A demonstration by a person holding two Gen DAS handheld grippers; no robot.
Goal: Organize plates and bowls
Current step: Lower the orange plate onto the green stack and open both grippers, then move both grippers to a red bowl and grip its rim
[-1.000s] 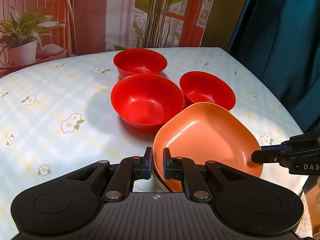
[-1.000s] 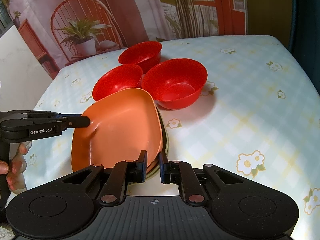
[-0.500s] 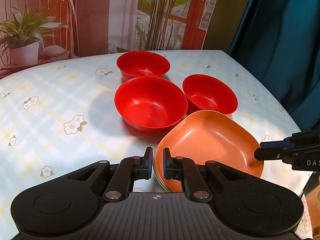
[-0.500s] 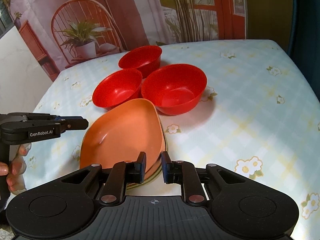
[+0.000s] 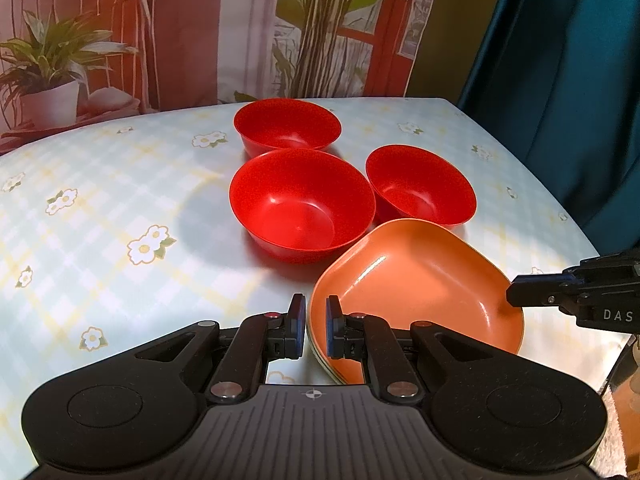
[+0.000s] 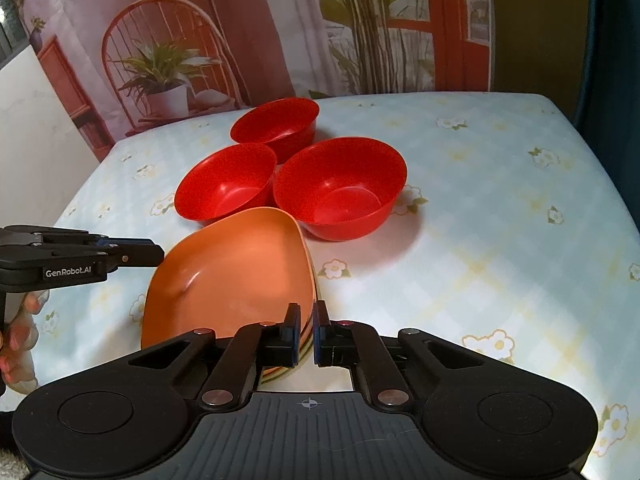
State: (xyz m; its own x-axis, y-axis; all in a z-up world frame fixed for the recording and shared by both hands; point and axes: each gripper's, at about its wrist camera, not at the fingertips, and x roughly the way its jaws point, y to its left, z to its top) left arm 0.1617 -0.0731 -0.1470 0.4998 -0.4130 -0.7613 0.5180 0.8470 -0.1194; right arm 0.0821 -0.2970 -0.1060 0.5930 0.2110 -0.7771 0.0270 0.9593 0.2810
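While the table covered in a pale blue checked cloth with a daisy print (image 5: 100,208) carries everything, a stack of glossy orange rounded-square plastic plates (image 5: 416,280) is seen nearest, pinched at opposite rims. The left gripper (image 5: 316,330) is closed on the stack's near-left edge, its jaws almost together around the rim. The right gripper (image 6: 306,334) is likewise clamped on the opposite rim, nearly shut with the plate edges between its pads. Just beyond the stack, a large glossy red round plastic bowl (image 5: 302,204) is set almost touching it; a smaller red bowl (image 5: 420,190) lies beside that, and a third red bowl (image 5: 286,124) farther off. A slip is judged the main risk: the rims are thin and glossy, so an uneven lift could tilt the stack, shed the lower plates or knock the large bowl.
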